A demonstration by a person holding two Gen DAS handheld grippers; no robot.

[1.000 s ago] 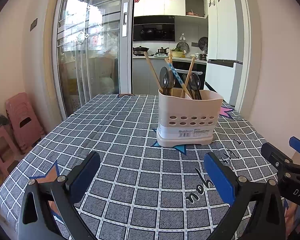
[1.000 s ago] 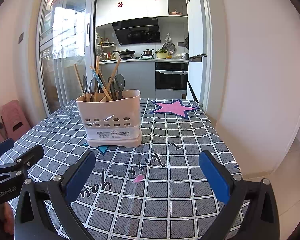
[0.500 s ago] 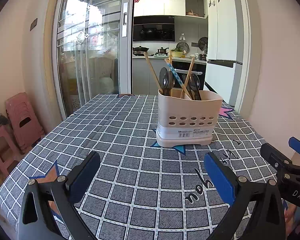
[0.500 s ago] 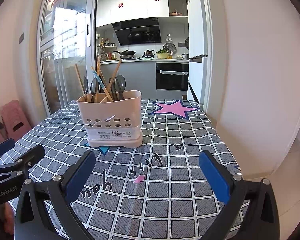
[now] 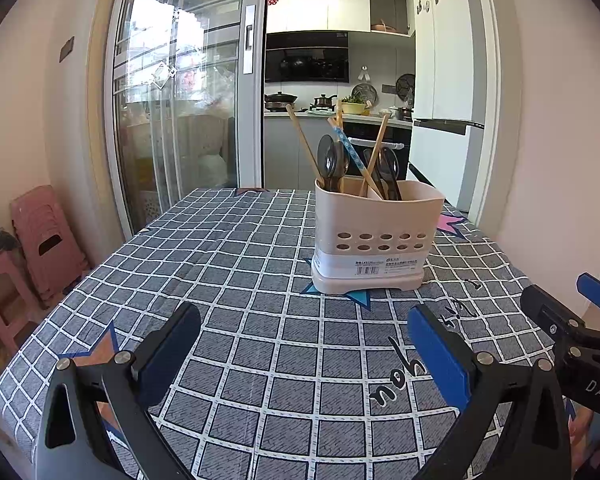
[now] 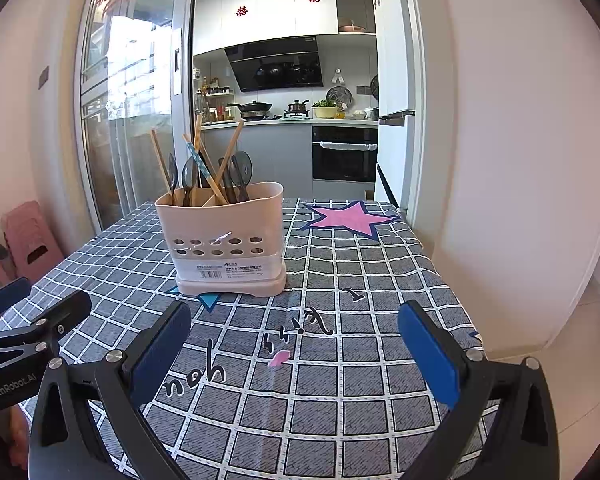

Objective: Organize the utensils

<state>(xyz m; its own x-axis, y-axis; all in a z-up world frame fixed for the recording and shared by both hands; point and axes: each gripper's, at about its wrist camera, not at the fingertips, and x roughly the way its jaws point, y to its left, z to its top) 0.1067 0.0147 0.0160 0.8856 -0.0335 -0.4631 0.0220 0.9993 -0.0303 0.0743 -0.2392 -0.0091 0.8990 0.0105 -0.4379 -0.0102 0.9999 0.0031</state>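
Note:
A beige utensil holder (image 5: 374, 236) (image 6: 226, 236) stands upright on the checked tablecloth (image 5: 240, 264) (image 6: 360, 280). Wooden chopsticks (image 5: 302, 142) (image 6: 230, 152), one blue patterned chopstick (image 5: 350, 152) and dark translucent spoons (image 5: 332, 162) (image 6: 241, 168) stick up out of it. My left gripper (image 5: 304, 344) is open, low over the cloth, short of the holder. My right gripper (image 6: 294, 340) is open too, with the holder ahead and a little left. Nothing sits between either pair of fingers. Each gripper shows at the edge of the other's view.
Pink plastic stools (image 5: 40, 236) stand stacked by the wall on the left. Beyond the table are a glass sliding door (image 5: 180, 112) and the kitchen doorway. A white wall (image 6: 512, 184) runs close along the table's right edge. A pink star print (image 6: 346, 218) lies behind the holder.
Both grippers have crept slightly toward the holder, which looks a touch larger. Both stay open and empty.

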